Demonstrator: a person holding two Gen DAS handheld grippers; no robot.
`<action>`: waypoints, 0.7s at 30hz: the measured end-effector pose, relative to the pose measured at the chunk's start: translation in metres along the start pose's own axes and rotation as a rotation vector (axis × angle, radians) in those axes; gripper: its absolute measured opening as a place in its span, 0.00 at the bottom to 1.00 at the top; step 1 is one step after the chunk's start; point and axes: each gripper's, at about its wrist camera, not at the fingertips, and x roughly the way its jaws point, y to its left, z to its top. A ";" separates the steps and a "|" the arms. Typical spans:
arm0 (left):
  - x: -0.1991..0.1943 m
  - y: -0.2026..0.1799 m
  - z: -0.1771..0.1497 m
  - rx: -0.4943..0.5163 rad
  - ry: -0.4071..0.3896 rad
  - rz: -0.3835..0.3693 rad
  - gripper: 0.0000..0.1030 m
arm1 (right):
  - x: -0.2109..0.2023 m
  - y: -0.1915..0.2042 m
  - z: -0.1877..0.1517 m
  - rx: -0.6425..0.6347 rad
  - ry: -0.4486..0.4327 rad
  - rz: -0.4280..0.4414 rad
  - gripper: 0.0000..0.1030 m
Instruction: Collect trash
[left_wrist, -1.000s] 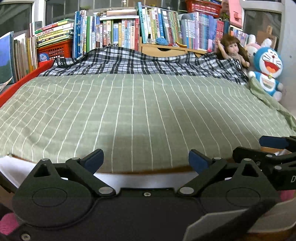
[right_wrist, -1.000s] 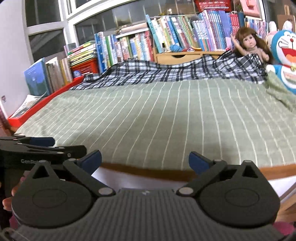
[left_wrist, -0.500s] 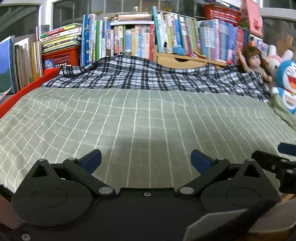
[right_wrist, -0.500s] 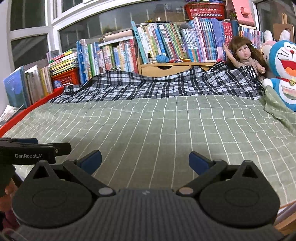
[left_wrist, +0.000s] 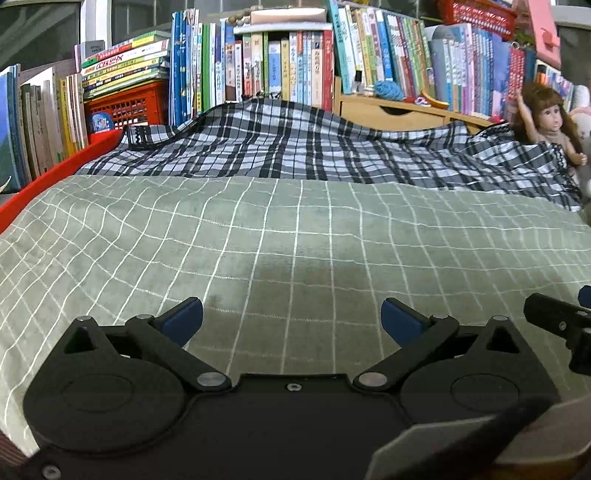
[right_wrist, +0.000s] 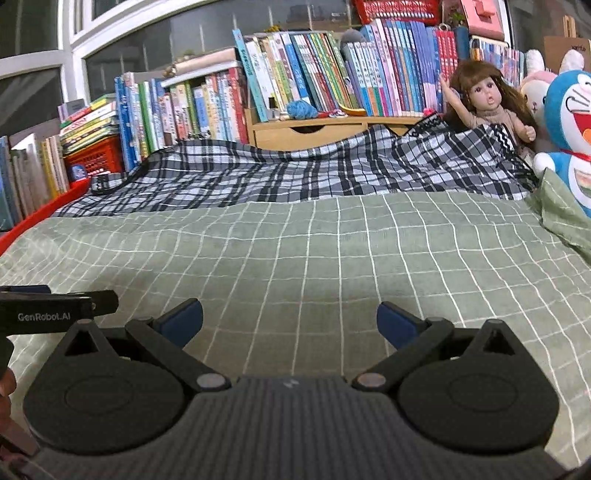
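At the far left a red rail (left_wrist: 55, 173) edged the bed, with stacked books (left_wrist: 122, 74) on a red crate (left_wrist: 129, 103) behind it. The left gripper (left_wrist: 291, 319) hung low over the green checked bedspread (left_wrist: 295, 229), its blue-tipped fingers (left_wrist: 183, 319) spread wide with nothing between them. Just beside it to the right, the right gripper (right_wrist: 290, 319) was held over the same bedspread, its fingers (right_wrist: 397, 323) likewise spread wide and holding nothing; each tool's black body showed at the edge of the other's view. Beyond the bedspread lay a rumpled black-and-white plaid blanket (right_wrist: 295, 173), and behind that a long row of upright books (right_wrist: 332, 66) above a wooden drawer unit (right_wrist: 314, 133) with a blue ball of yarn (right_wrist: 301, 109) on top. At the right end a long-haired doll (right_wrist: 484, 103) sat against the blanket, next to a blue cat plush (right_wrist: 569, 129). No trash could be made out anywhere on the bed in either view.
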 end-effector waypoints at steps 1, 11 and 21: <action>0.004 0.001 0.000 -0.002 0.001 0.003 1.00 | 0.004 -0.001 0.000 0.006 0.004 -0.005 1.00; 0.027 0.000 0.000 0.021 -0.008 0.020 1.00 | 0.025 -0.007 -0.001 0.023 0.039 -0.030 1.00; 0.036 0.001 -0.004 0.023 0.013 0.007 1.00 | 0.029 0.000 -0.003 -0.023 0.053 -0.054 1.00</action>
